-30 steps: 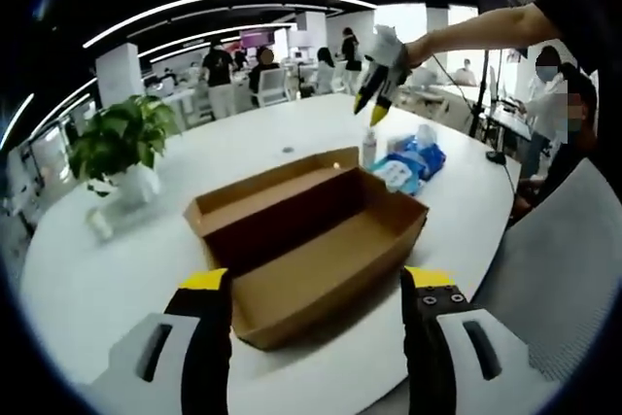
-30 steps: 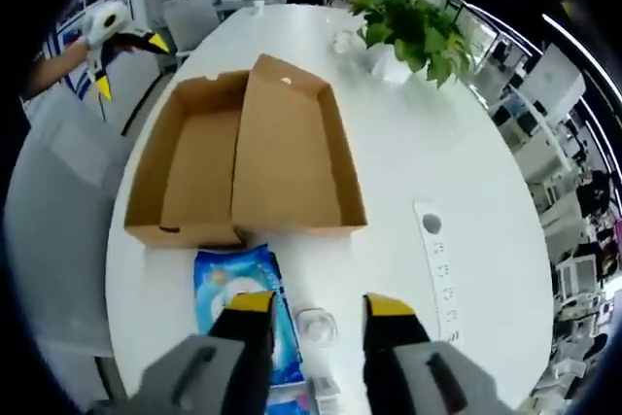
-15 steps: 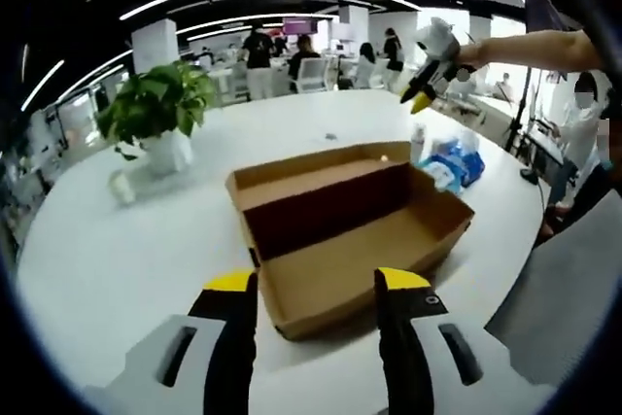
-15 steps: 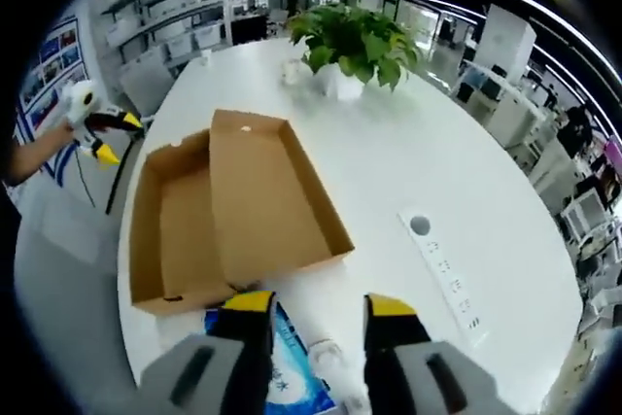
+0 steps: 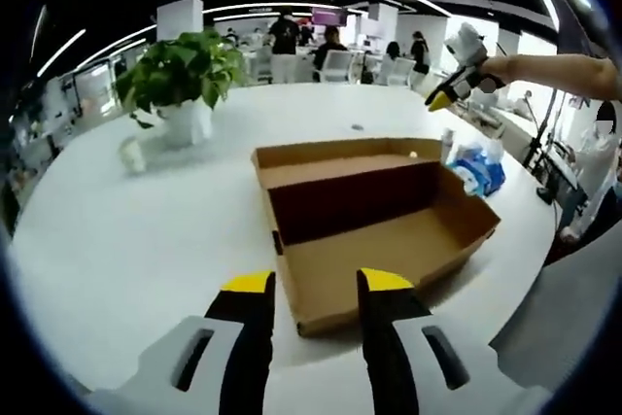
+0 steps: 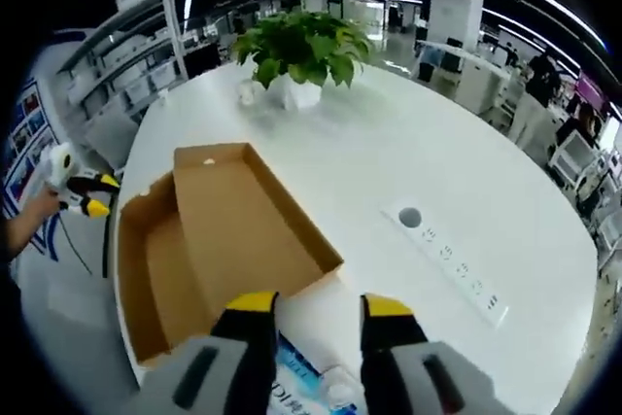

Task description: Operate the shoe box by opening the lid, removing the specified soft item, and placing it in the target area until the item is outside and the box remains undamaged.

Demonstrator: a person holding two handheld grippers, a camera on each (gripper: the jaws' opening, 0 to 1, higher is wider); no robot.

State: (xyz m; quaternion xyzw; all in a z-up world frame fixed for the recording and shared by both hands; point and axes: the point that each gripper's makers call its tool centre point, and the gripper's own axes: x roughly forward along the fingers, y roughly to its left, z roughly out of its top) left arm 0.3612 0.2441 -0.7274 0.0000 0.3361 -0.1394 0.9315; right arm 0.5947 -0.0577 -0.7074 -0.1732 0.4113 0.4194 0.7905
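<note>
The brown cardboard shoe box (image 5: 389, 240) lies open on the white round table (image 5: 136, 240), its lid (image 5: 340, 157) folded back on the far side. Inside, the box shows bare cardboard. A blue soft pack (image 5: 481, 170) lies on the table just past the box's right end. My left gripper (image 5: 316, 284) is open, in front of the box's near corner, holding nothing. My right gripper (image 6: 319, 306) is open too, above the blue pack (image 6: 296, 391) with the box (image 6: 194, 250) beyond it. Each gripper appears in the other's view: the right one (image 5: 442, 99), the left one (image 6: 92, 196).
A potted plant (image 5: 185, 70) and a small white cup (image 5: 131, 155) stand at the table's far left. A clear bottle (image 5: 447, 146) stands by the blue pack. A power strip (image 6: 452, 264) is set into the tabletop. People and desks fill the office behind.
My left gripper's jaws have narrowed and its view has swung right along the table. The right view has tilted up, so the blue pack now sits at its bottom edge.
</note>
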